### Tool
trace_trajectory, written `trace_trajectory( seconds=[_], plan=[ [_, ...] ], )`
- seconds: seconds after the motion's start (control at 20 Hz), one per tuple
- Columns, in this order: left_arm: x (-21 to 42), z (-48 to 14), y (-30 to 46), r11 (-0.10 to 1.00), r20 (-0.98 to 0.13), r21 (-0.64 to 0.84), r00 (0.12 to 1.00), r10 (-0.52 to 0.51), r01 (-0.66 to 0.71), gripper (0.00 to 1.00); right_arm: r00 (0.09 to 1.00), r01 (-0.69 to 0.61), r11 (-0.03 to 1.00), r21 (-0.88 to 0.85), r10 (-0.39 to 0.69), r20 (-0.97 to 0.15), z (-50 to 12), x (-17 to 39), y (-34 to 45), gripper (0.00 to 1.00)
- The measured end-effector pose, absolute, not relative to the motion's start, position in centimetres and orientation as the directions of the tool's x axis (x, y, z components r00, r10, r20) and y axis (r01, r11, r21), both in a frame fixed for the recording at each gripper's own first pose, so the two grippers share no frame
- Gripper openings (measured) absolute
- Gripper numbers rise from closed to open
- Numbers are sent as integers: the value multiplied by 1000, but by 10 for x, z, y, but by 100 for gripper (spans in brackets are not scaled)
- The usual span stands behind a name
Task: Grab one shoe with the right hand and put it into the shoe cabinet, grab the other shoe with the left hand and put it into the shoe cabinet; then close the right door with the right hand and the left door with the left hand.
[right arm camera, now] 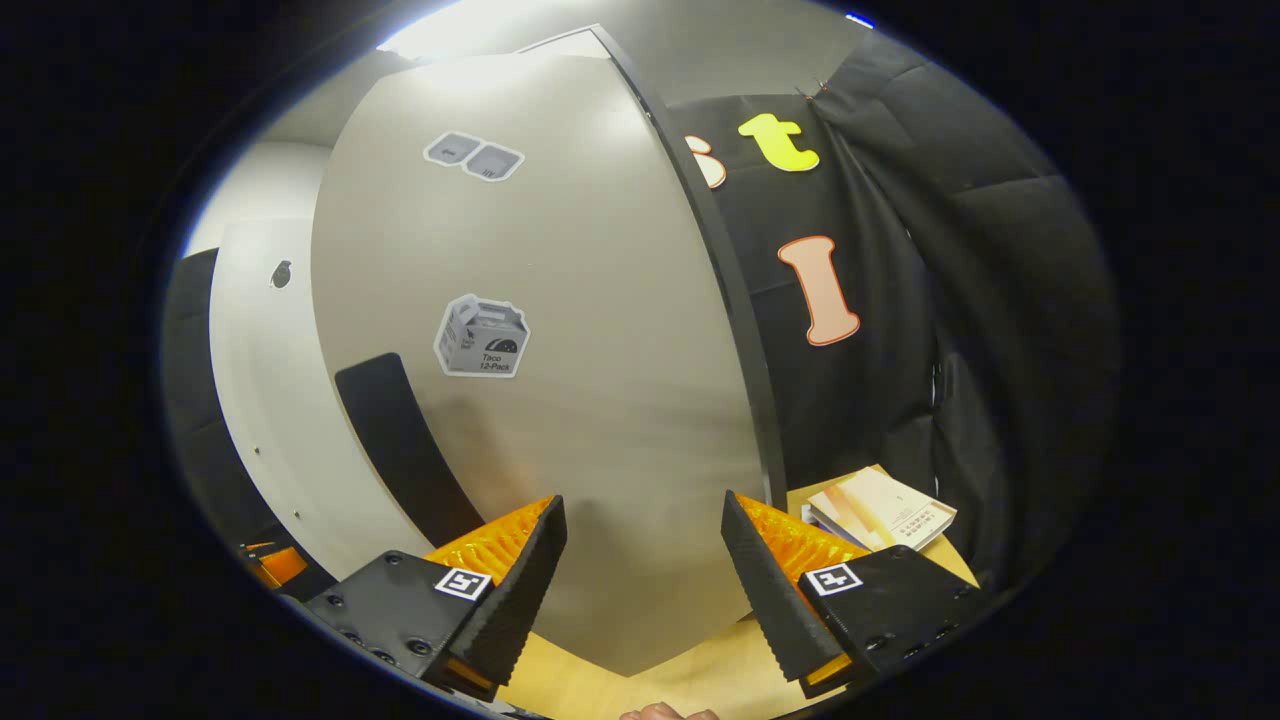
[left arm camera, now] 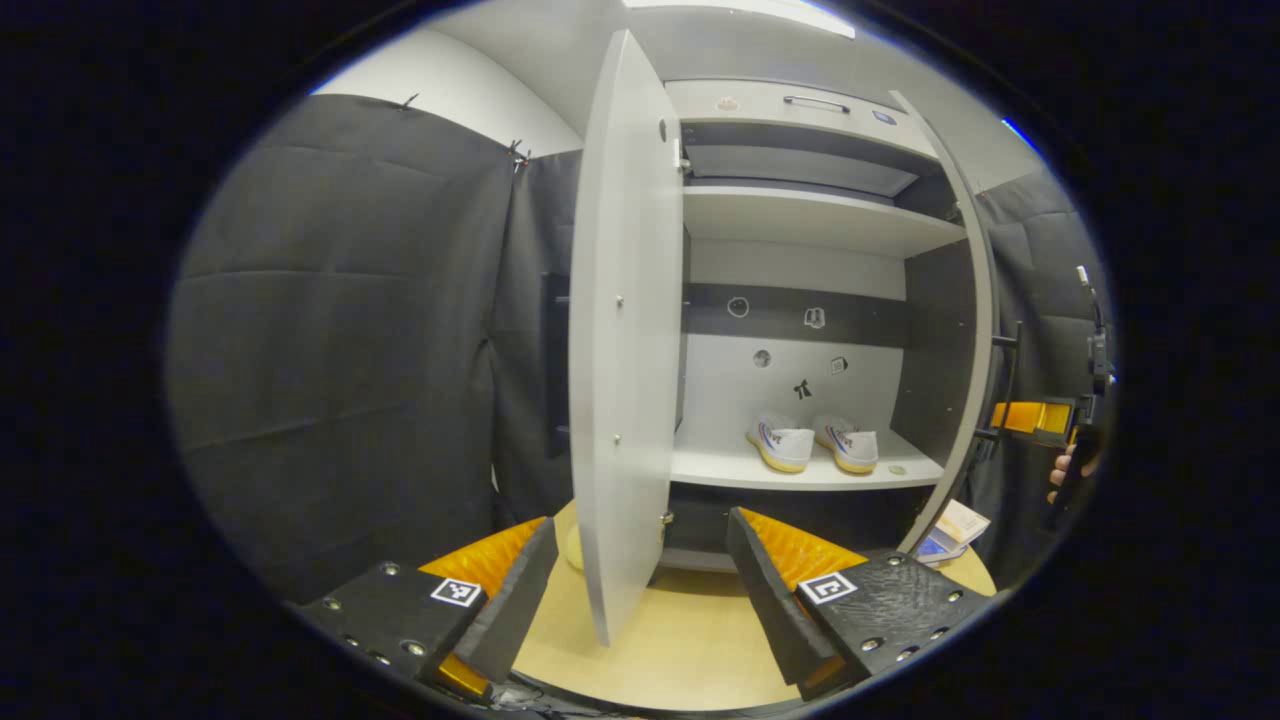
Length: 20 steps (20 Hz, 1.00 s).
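Two white shoes (left arm camera: 780, 443) (left arm camera: 848, 446) stand side by side on the lower shelf (left arm camera: 720, 468) of the open shoe cabinet. The left door (left arm camera: 625, 330) stands edge-on straight in front of my left gripper (left arm camera: 640, 520), which is open and holds nothing. The right door (left arm camera: 985, 330) is swung out at the cabinet's right side. Beyond it, a hand (left arm camera: 1065, 470) holds my right gripper (left arm camera: 1040, 418). In the right gripper view, the right door's outer face (right arm camera: 580, 380) looms close ahead of the open right gripper (right arm camera: 642, 502), whose fingers hold nothing.
The cabinet stands on a light wooden surface (left arm camera: 690, 640). Some books (right arm camera: 880, 510) (left arm camera: 955, 528) lie on it to the right of the right door. An upper shelf (left arm camera: 810, 215) is bare. Black cloth walls (left arm camera: 350, 350) surround the cabinet.
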<state>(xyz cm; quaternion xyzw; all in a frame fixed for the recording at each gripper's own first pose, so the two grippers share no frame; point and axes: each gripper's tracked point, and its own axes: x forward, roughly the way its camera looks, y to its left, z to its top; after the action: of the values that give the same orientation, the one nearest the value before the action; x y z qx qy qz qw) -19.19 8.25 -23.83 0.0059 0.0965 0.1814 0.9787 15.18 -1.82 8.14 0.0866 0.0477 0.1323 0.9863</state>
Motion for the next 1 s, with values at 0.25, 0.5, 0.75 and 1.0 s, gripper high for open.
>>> trace_trajectory(
  seconds=[0.25, 0.5, 0.75, 1.0],
  plan=[
    [-207, -236, 111, 925, -191, 22, 907, 375, -378, 99, 977, -184, 968, 169, 199, -77, 89, 145, -17, 98],
    [-214, -235, 147, 916, -163, 44, 901, 401, -400, 99, 990, -140, 980, 139, 143, -9, 100, 123, -12, 98],
    [-208, -225, 188, 921, -91, 48, 917, 389, -386, 99, 997, -81, 991, 106, 80, 17, 92, 103, -14, 98],
    [-184, -215, 216, 938, -62, 48, 936, 346, -344, 99, 1000, 7, 998, 60, -9, 29, 97, 77, -35, 98]
  ],
)
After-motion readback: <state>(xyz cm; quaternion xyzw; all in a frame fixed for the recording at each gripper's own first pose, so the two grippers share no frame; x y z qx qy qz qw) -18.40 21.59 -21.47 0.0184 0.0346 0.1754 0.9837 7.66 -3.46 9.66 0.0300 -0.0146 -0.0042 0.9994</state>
